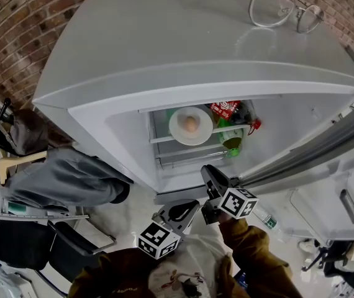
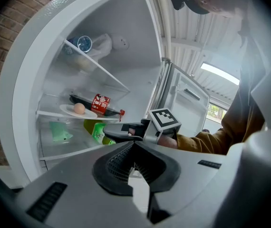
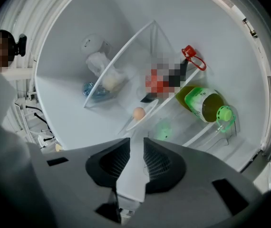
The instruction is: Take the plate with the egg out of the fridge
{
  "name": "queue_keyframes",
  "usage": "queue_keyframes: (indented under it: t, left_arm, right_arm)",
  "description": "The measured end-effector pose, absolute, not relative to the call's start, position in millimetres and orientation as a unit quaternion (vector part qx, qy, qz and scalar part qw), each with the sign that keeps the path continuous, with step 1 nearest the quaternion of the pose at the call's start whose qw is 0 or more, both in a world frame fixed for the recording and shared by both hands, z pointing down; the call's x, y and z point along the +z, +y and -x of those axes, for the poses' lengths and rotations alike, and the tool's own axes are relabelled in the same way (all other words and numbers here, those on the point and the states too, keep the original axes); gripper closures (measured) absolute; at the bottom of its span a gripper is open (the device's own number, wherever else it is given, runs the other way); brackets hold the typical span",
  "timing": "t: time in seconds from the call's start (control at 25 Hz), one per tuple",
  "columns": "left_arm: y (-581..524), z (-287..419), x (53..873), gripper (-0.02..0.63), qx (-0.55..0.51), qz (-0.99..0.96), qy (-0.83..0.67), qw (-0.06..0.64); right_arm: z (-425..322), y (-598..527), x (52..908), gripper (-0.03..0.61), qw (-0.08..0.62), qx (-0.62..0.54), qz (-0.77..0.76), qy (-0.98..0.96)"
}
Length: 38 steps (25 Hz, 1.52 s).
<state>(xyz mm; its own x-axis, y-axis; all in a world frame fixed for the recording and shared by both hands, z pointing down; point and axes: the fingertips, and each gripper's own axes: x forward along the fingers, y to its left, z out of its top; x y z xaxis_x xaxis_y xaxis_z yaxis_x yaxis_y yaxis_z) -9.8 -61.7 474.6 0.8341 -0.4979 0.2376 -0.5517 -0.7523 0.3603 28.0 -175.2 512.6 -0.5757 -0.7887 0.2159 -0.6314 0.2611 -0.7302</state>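
Left gripper: jaws together at tips, nothing held, low outside fridge. Door open. Plate with egg seen on shelf, bottles just beside at right. Right gripper: jaws narrowly apart, empty, aimed at plate, not yet inside. Step judged: approach. Next: jaws to be widened, plate rim clamped, plate drawn out level so egg is not rolled.

Seemingly ochre sleeves; black-white marker cubes
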Motion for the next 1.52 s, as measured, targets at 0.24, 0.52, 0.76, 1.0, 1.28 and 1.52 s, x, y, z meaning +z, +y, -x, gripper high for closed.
queue_keyframes:
  t: [0.24, 0.52, 0.76, 1.0, 1.28, 1.52]
  left_arm:
    - [-62.8, 8.4, 474.1, 0.606, 0.063, -0.935, -0.278, 0.210]
    - [-62.2, 13.1, 476.0, 0.606, 0.064, -0.933, -0.282, 0.213]
    - [-63.6, 19.0, 476.6, 0.606, 0.061, -0.931, -0.286, 0.218]
    - [-65.8, 20.5, 476.3, 0.606, 0.059, -0.930, -0.290, 0.218]
    - [-60.1, 19.3, 477.2, 0.606, 0.060, -0.933, -0.278, 0.222]
    - [-62.0, 23.0, 477.3, 0.606, 0.059, -0.931, -0.285, 0.221]
  right_arm:
    - [-27.3, -189.1, 501.4, 0.508, 0.106, -0.398, 0.454, 0.790]
    - [-29.8, -206.4, 499.0, 0.508, 0.118, -0.405, 0.461, 0.781]
    - [-33.7, -217.1, 499.5, 0.508, 0.125, -0.415, 0.469, 0.769]
    - [-33.2, -218.3, 503.1, 0.508, 0.124, -0.423, 0.468, 0.766]
    - [-28.2, -216.8, 505.9, 0.508, 0.145, -0.459, 0.447, 0.754]
    - [-27.3, -219.7, 505.5, 0.508, 0.150, -0.463, 0.445, 0.752]
